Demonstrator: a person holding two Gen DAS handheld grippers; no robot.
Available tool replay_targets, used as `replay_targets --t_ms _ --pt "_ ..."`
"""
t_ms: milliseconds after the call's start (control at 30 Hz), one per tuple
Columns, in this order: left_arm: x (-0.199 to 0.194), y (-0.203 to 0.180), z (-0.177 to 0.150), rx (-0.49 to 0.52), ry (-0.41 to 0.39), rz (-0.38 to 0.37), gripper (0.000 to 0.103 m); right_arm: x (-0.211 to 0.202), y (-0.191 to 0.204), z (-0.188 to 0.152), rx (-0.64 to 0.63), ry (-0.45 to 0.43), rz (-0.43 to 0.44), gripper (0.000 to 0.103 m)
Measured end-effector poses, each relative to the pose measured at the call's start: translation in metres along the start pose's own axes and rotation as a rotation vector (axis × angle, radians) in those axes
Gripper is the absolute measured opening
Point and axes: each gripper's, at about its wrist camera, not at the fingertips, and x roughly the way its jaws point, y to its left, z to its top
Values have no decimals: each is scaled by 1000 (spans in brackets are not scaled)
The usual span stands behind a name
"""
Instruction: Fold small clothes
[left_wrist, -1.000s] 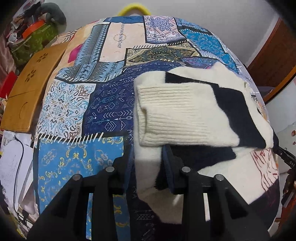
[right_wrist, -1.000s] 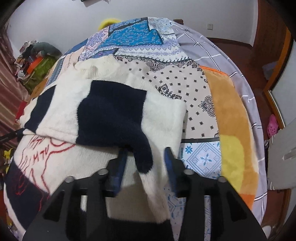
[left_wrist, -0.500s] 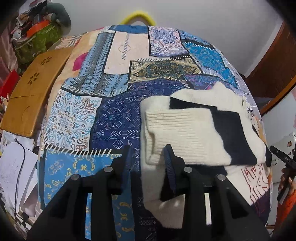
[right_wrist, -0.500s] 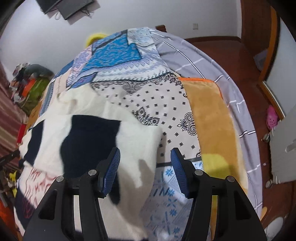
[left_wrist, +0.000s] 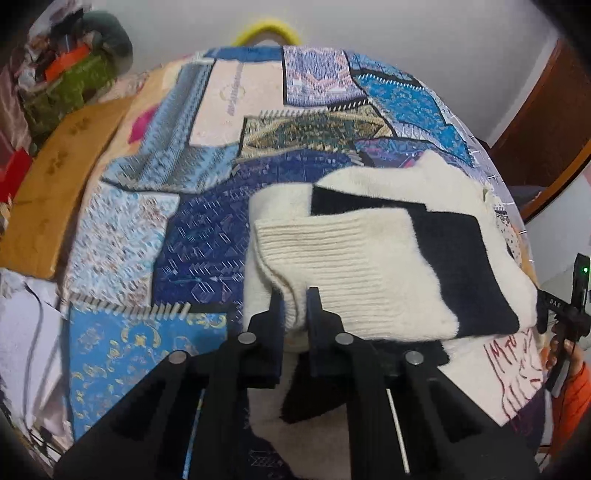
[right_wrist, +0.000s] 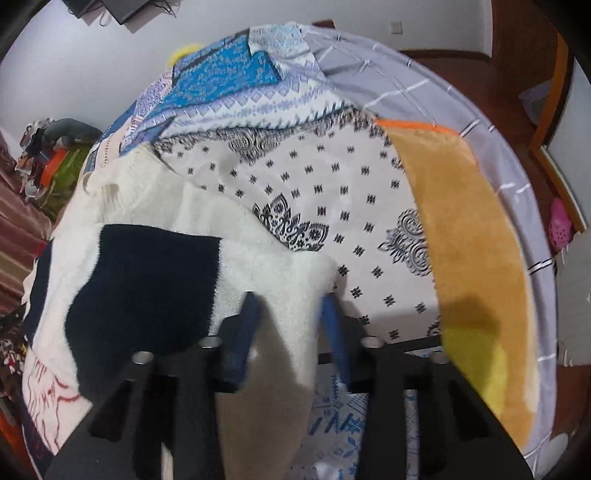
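Jaws of the left gripper (left_wrist: 293, 306) have just closed, pinching the sweater's (left_wrist: 369, 266) ribbed cuff; the right gripper (right_wrist: 290, 314), also closing, seems to clamp its blurred white edge.

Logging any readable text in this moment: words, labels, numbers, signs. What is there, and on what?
"DAS": white letters on the black device at the right edge of the left wrist view.
Red scrawled lettering on the cream sweater: not legible.
Faint printed mark on the pale quilt patch: too blurred to read.

Even, soft indoor light. Heavy fisheye bending, black corners. Motion blur on bedspread (left_wrist: 207, 236) pattern; gripper shadow on sweater (right_wrist: 280, 354).
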Motion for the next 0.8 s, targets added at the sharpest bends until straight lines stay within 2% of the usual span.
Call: replay_targets --t_ms 133,233,367,400,467,533,633,800 --pt "-17 -3 1 35 -66 55 8 0 1 -1 -1 -27 -10 13" --pt "-23 -2 2 55 -80 75 8 -8 0 1 -7 -66 -31 10" --pt "-13 6 -4 48 -47 90 8 -9 1 5 -23 -71 -65 10" --pt "-7 9 -6 41 -30 110 4 -7 3 4 -34 -69 -82 10" --pt "5 17 -12 22 8 135 3 -4 8 4 -60 -51 -110 10" --pt "15 29 -17 -22 59 90 3 -5 11 3 -71 -42 -118 15" --pt "11 44 -21 -74 62 40 3 -13 13 3 -74 -38 -114 18" --pt "-5 46 -23 -62 49 41 7 -38 13 1 -41 -56 -46 53"
